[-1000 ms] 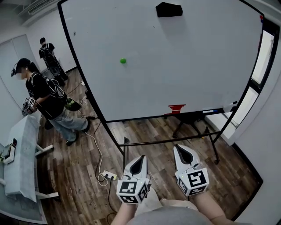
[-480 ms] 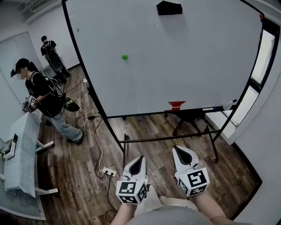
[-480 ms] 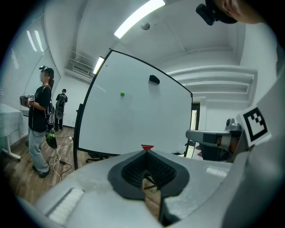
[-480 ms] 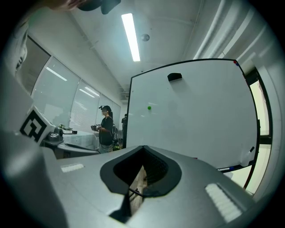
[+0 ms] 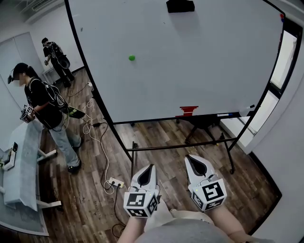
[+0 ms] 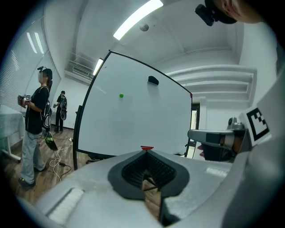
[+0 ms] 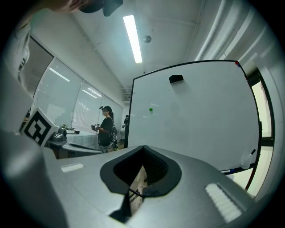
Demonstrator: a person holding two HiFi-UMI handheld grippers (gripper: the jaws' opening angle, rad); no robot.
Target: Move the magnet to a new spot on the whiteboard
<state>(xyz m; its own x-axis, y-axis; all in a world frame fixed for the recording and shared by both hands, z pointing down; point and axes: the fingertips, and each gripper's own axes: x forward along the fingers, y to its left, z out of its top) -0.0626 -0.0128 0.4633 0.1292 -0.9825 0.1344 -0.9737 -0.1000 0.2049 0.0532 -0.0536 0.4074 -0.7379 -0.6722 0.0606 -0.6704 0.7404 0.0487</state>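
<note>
1. The small, round green magnet (image 5: 131,58) is seen stuck on the whiteboard (image 5: 199,61), upper left, well apart from both tools.
2. The left gripper (image 5: 150,167) and right gripper (image 5: 189,158) are held low over the wood-plank floor (image 5: 90,190). Their jaws are pressed together and nothing is pinched.
3. Two stages are fitted: a magnet waiting to be lifted, or one already parked at its new spot.
4. A smooth, glossy white board is shown, dark-framed. Black ribbed pads are set in pale grey shells, and a black eraser (image 5: 180,5) is perched near the top edge.
</note>
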